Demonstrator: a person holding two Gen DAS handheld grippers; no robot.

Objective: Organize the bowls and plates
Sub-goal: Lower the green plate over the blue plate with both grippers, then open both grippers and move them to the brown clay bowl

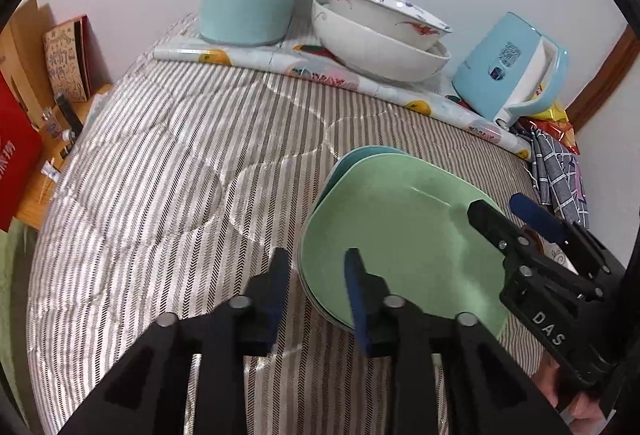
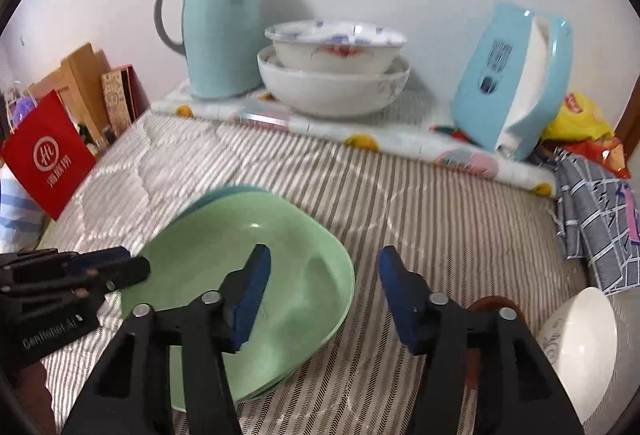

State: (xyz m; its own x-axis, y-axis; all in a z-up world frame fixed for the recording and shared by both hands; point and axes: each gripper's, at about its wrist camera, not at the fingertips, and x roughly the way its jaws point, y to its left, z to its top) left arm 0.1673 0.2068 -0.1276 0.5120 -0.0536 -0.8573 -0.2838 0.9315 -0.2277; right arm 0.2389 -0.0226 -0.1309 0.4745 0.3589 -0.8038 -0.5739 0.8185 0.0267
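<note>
Here, two open grippers flank stacked plates on a striped quilt.

The left gripper (image 1: pixel 316 275) and right gripper (image 2: pixel 324 275) gape wide at opposite rims of the glossy green plate (image 2: pixel 256 275), gripping nothing. Bare quilt (image 1: pixel 180 155) stretches back to nested white bowls (image 2: pixel 332 75); another bowl (image 2: pixel 580 347) sits right.

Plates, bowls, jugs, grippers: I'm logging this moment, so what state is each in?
Green plastic plate: stacked on a teal plate, flat.
Floral white ceramic bowl: nested in a larger white bowl.
Teal thermos jug: upright, lidded.
Left gripper: open, empty.
Right gripper: open, empty.
</note>
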